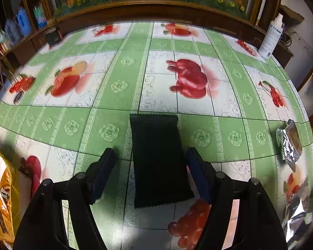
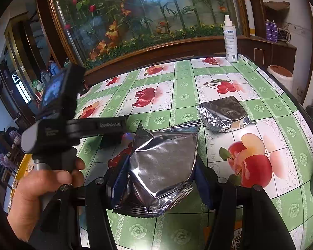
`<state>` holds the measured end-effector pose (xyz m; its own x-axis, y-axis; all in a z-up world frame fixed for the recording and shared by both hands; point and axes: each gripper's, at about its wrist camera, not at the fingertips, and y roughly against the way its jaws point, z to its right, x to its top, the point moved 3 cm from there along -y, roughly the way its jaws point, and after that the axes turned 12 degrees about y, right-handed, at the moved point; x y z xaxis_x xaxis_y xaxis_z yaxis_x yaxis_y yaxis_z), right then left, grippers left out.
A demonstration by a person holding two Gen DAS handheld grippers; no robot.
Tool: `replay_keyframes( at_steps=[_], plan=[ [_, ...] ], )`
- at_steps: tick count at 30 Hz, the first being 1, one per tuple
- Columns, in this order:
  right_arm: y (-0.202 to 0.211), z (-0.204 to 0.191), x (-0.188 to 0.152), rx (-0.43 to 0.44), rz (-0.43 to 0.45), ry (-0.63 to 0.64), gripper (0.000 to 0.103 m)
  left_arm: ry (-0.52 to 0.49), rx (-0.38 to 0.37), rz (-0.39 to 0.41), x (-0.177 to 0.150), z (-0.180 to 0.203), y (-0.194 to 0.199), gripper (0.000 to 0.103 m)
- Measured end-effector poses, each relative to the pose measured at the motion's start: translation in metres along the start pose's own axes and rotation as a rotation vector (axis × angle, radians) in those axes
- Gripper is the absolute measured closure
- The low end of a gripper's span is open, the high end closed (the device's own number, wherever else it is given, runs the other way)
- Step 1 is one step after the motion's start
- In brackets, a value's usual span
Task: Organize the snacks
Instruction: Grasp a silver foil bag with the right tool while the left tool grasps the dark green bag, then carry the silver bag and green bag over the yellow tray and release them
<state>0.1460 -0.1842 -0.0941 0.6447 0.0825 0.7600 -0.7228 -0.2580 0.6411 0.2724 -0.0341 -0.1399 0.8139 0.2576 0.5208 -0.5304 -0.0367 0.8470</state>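
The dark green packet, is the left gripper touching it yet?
Apart. The left wrist view shows tablecloth between the dark green packet and each finger of the open left gripper.

I can't read the label on the white spray bottle (image 2: 230, 39) — too small. The yellow box (image 1: 1, 198) is cut off at the left edge, and the foil packets (image 1: 298, 214) at the right edge are blurred.

Crinkled glossy foil packet (image 2: 162, 162), matt dark packet (image 1: 158, 160), slick printed plastic tablecloth (image 1: 119, 79), polished wood frame (image 2: 156, 48)
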Motion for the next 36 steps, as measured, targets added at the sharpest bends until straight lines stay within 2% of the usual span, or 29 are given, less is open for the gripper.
replay_keyframes(
  at_steps=[2,3,4,10,16,21,27,36],
  plan=[
    [0.000,0.001,-0.001,0.009,0.007,-0.009,0.043,0.015,0.002,0.014,-0.001,-0.003,0.002,0.037],
    [0.001,0.002,-0.001,0.013,0.012,-0.012,0.043,0.019,0.002,0.023,-0.001,-0.005,0.004,0.052],
    [0.001,0.002,-0.001,0.017,0.017,-0.013,0.043,0.018,0.003,0.027,-0.002,-0.007,0.006,0.060],
    [0.001,0.003,-0.002,0.049,0.039,-0.023,0.043,0.030,0.011,0.042,-0.029,-0.037,0.027,0.061],
    [0.005,-0.005,-0.003,0.084,0.069,-0.010,0.043,0.117,0.040,0.112,-0.069,-0.093,0.075,0.061],
    [0.007,-0.027,-0.005,0.106,0.087,0.043,0.043,0.166,0.097,0.190,-0.081,-0.128,0.105,0.061],
    [0.024,-0.064,-0.007,0.131,0.136,0.117,0.043,0.175,0.096,0.260,-0.095,-0.150,0.141,0.061],
    [0.049,-0.112,-0.011,0.189,0.196,0.162,0.043,0.192,0.113,0.319,-0.109,-0.176,0.169,0.060]
  ],
)
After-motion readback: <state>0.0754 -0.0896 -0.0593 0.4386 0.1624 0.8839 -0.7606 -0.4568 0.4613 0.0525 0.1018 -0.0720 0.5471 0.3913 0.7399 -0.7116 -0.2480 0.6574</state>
